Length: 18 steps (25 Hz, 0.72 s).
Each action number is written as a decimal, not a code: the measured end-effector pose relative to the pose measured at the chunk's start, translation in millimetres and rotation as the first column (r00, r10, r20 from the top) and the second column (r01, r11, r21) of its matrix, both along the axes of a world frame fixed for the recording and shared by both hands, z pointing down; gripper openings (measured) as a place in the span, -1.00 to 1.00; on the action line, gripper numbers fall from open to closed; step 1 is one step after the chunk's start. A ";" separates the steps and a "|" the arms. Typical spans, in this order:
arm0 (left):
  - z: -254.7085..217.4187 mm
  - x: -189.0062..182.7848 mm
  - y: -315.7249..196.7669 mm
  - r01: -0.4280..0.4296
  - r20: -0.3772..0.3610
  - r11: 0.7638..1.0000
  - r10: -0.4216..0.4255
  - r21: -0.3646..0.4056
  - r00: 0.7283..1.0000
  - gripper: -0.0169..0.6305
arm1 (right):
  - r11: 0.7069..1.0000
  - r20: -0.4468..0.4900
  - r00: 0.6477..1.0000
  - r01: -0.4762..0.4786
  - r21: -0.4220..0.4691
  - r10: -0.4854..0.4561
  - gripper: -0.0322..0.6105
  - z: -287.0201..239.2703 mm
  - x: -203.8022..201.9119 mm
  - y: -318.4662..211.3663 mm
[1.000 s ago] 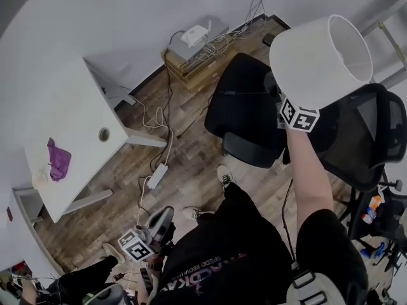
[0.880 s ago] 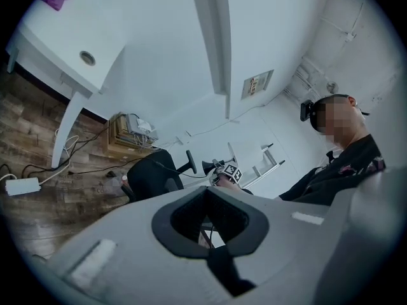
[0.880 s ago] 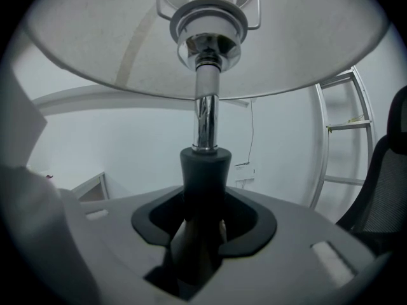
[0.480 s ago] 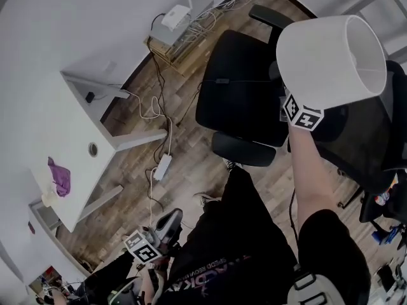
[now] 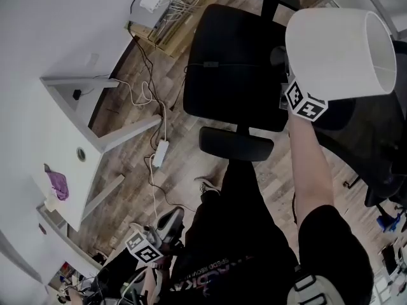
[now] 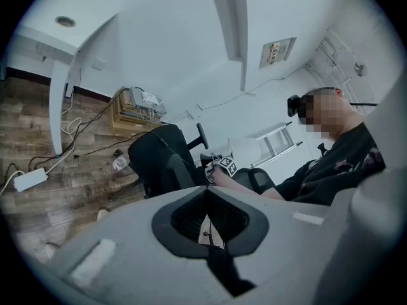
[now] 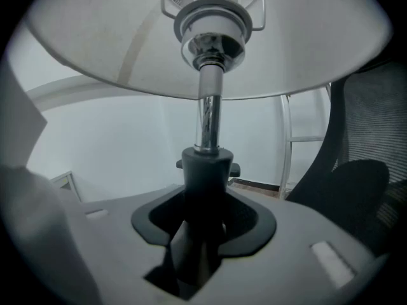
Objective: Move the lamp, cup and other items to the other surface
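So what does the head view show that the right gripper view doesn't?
Only the head view: the white desk with a purple cloth, the floor cables, and the left hand-held gripper down low. Only the right gripper view: the lamp's socket and chrome stem from below, with its dark post clamped in the right hand-held gripper. Both: the white shade and a black chair.
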<state>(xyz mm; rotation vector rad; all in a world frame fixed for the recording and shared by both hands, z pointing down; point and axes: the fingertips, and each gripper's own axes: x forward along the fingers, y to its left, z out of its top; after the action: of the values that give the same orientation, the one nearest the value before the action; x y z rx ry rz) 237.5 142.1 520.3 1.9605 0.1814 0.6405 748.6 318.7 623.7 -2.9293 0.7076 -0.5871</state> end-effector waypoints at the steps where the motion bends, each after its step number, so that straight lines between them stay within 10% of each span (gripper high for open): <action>1: 2.4 -1.2 0.0 0.003 0.009 1.000 -0.003 0.000 1.000 -0.95 | 1.000 0.004 1.000 -0.009 0.000 0.009 -0.40 5.9 1.1 2.3; 18: 50.1 -23.4 25.9 -0.045 0.193 0.999 0.047 -0.016 0.980 -0.95 | 0.997 0.082 0.995 -0.053 -0.059 0.058 -0.40 132.9 6.1 26.9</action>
<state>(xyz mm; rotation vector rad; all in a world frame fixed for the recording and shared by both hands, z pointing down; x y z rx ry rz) 214.1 168.0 570.3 1.8744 0.1101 0.8538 754.7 345.6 756.6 -2.9444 0.6085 -0.7310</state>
